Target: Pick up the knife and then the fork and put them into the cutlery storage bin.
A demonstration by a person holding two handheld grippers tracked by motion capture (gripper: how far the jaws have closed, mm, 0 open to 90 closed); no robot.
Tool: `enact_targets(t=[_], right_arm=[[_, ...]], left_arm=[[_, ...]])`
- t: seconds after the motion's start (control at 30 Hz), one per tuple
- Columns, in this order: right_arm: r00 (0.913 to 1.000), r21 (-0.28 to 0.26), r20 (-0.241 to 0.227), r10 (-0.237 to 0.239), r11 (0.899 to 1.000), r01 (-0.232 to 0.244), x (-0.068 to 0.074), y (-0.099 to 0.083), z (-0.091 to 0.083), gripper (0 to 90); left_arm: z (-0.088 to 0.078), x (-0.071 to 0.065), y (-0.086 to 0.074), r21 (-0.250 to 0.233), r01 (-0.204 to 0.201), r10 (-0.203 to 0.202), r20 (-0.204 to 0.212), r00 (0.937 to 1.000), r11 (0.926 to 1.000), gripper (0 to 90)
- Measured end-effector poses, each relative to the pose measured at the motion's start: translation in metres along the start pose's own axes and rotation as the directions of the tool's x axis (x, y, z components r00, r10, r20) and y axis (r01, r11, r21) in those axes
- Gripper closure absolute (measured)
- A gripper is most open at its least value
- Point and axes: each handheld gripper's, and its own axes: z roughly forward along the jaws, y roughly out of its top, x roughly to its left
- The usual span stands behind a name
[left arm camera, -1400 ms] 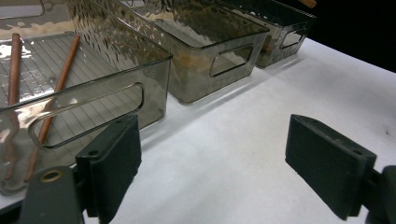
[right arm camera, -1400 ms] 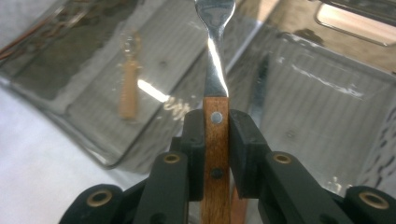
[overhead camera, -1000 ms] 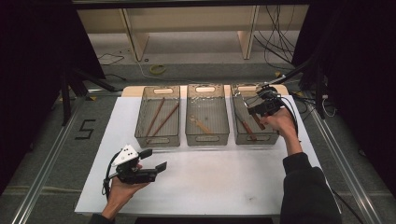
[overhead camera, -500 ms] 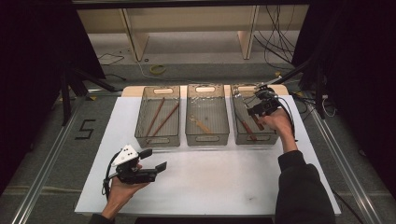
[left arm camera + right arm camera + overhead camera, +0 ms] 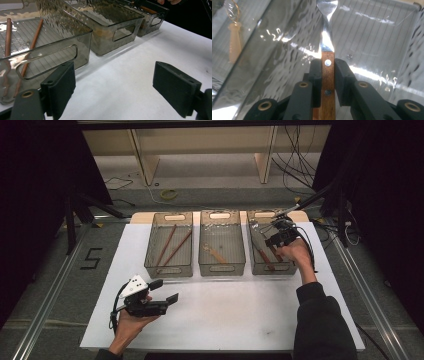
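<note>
While the left hand-held gripper [image 5: 161, 291] hovers low over the near left part of the white tabletop [image 5: 225, 320], its jaws stand wide apart with nothing between them; the left gripper view looks along them over bare white surface toward the bins. Beyond it, at the far side of the tabletop, three smoky clear bins stand in a row, just beside one another. In the left bin [image 5: 169, 270] lie two brown wooden sticks [image 5: 171, 246], side by side and slanted. In the middle bin [image 5: 221, 268] lies a pale wooden utensil [image 5: 216, 254]. Over the right bin [image 5: 256, 265] is the right hand-held gripper [image 5: 272, 240], held from the bin's right side, and a wooden-handled piece [image 5: 265, 259] lies on that bin's floor beneath it. In the right gripper view the right hand-held gripper [image 5: 327, 66] is clenched on a wooden-handled utensil [image 5: 327, 75]: both pads press the riveted brown handle from either side, and the shiny metal neck runs up from the jaws to a wider blade end, over the ribbed floor of the bin
</note>
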Motion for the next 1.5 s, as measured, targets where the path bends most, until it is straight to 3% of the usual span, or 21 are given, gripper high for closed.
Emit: enact_targets(t=[0.3,0.4,0.63,0.77,1.0,1.3,1.5], right_arm=[[0.9998,-0.004,-0.007,0.021,1.000,-0.021,-0.001,-0.001,0.002,75.1],[0.9996,-0.023,-0.018,0.022,0.999,-0.023,-0.001,0.000,-0.001,65.7],[0.9987,-0.062,-0.051,-0.006,0.998,0.003,0.007,-0.001,-0.011,55.9],[0.9947,-0.107,-0.097,-0.032,0.994,0.021,0.017,-0.007,-0.019,50.7],[0.9792,-0.201,-0.182,-0.091,0.978,0.054,0.039,-0.026,-0.033,42.1],[0.9683,-0.303,-0.200,-0.150,0.949,0.084,0.069,-0.064,-0.046,37.1],[0.9558,-0.324,-0.236,-0.175,0.942,0.093,0.082,-0.086,-0.050,32.6]], left_arm=[[0.000,0.000,0.000,0.000,0.001,-0.001,0.000,1.0000,1.0000,17.7],[0.000,0.000,0.000,0.000,0.001,-0.001,0.000,1.0000,1.0000,17.7],[0.000,0.000,0.000,0.001,0.001,-0.001,0.000,1.0000,1.0000,17.7],[0.000,0.000,0.000,0.002,0.001,-0.001,0.000,1.0000,1.0000,17.7],[0.000,0.001,0.000,0.004,0.004,-0.004,0.001,1.0000,1.0000,17.7],[0.001,0.000,0.000,0.008,0.001,-0.001,0.007,1.0000,1.0000,17.7],[0.001,0.000,0.000,0.013,-0.005,0.005,0.007,1.0000,0.9999,17.7]])
